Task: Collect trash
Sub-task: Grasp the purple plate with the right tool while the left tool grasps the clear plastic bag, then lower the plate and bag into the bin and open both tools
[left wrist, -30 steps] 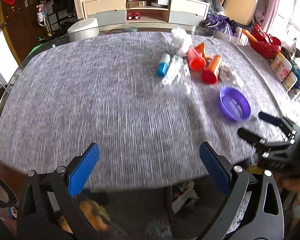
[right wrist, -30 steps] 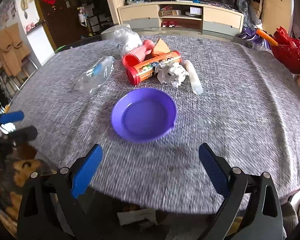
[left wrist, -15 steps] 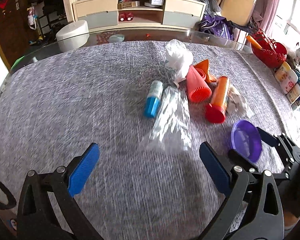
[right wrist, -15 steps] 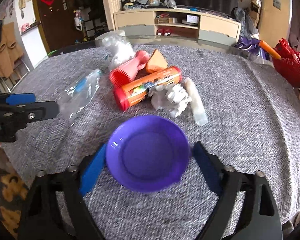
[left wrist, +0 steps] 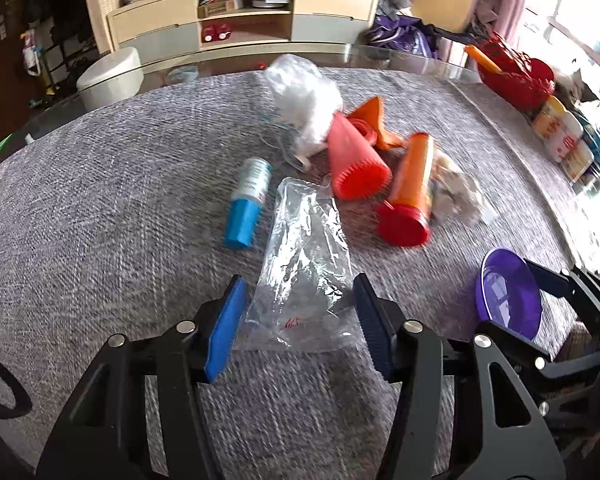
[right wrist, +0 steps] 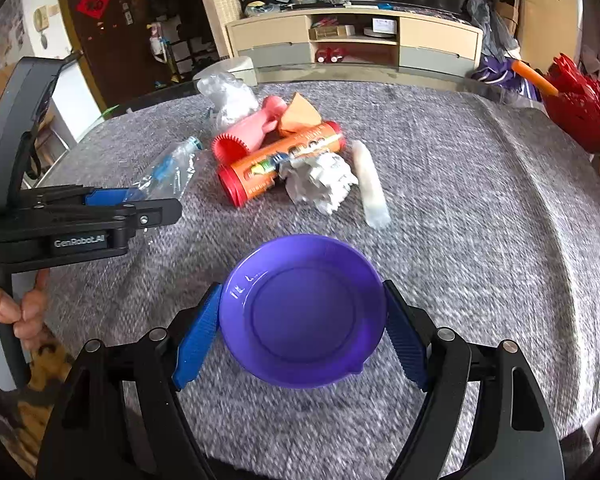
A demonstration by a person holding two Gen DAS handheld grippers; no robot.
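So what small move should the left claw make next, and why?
Probably close the left claw on the clear plastic bag. The bag's near end already lies between its open blue pads, flat on the grey cloth, so closing should pinch it. The right claw brackets the purple plate.

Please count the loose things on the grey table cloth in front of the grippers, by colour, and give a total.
Clear or white: 4 (flat bag, crumpled bag, paper wad, white roll)
Orange or red: 3 (tube, ribbed cone, orange wedge)
Blue: 1 (bottle)
Purple: 1 (bowl)
Total: 9
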